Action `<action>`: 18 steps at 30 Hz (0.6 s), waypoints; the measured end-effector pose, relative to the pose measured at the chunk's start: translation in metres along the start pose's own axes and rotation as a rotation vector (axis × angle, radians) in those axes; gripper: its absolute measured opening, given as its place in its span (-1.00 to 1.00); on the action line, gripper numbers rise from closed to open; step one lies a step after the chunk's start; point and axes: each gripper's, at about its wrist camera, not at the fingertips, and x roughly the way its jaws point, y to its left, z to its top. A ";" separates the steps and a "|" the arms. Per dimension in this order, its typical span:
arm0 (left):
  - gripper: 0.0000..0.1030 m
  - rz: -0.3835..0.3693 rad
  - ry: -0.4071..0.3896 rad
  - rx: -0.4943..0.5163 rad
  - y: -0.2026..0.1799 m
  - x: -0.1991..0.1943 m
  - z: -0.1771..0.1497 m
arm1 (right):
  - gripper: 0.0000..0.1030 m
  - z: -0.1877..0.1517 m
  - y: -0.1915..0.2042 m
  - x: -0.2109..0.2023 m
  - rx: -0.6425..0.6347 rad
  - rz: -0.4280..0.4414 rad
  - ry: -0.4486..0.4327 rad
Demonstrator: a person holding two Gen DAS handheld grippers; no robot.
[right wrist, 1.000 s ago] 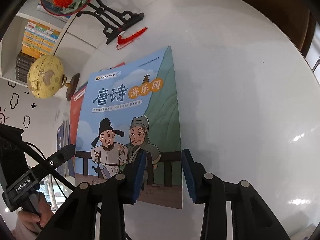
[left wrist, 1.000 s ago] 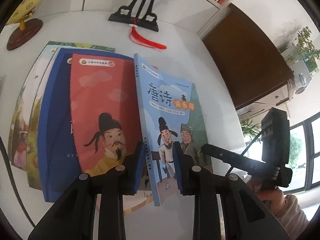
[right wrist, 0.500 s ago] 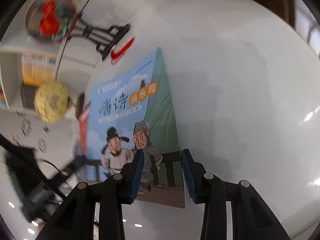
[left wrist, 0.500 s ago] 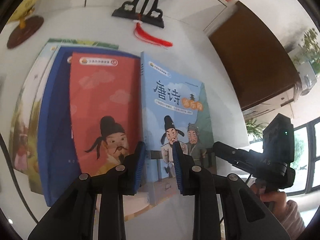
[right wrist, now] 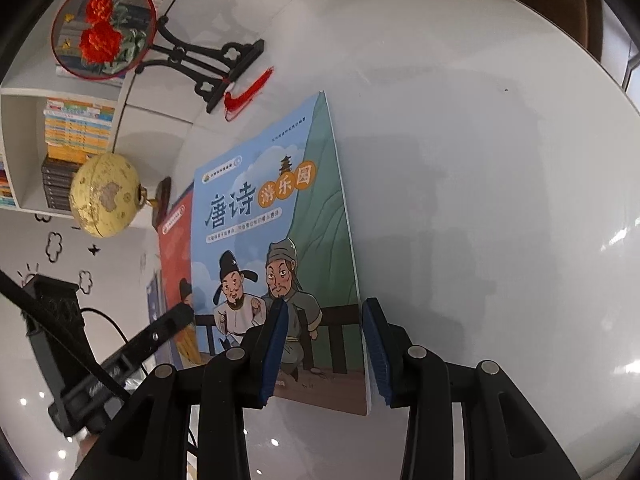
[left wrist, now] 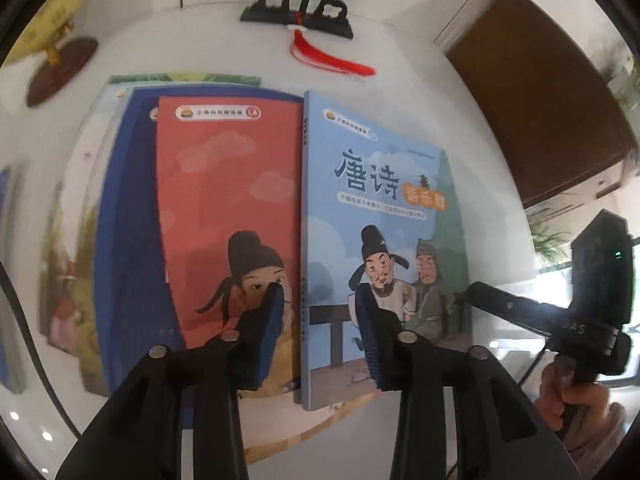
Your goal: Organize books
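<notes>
both wrist views close above, angled steeply down, facing the table's far edge; sharing the blue book.

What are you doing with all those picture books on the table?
A person is tidying books with a tool in each hand. The left tool is opening over the spine edge of the light blue poetry book, which lies on the white table beside a stack topped by the red book. The right tool is open around that blue book's other long edge, not squeezing it.
</notes>
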 end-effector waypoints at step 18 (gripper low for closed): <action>0.96 -0.135 -0.015 0.125 -0.027 0.021 0.000 | -0.13 -0.004 -0.010 -0.003 0.019 0.097 -0.023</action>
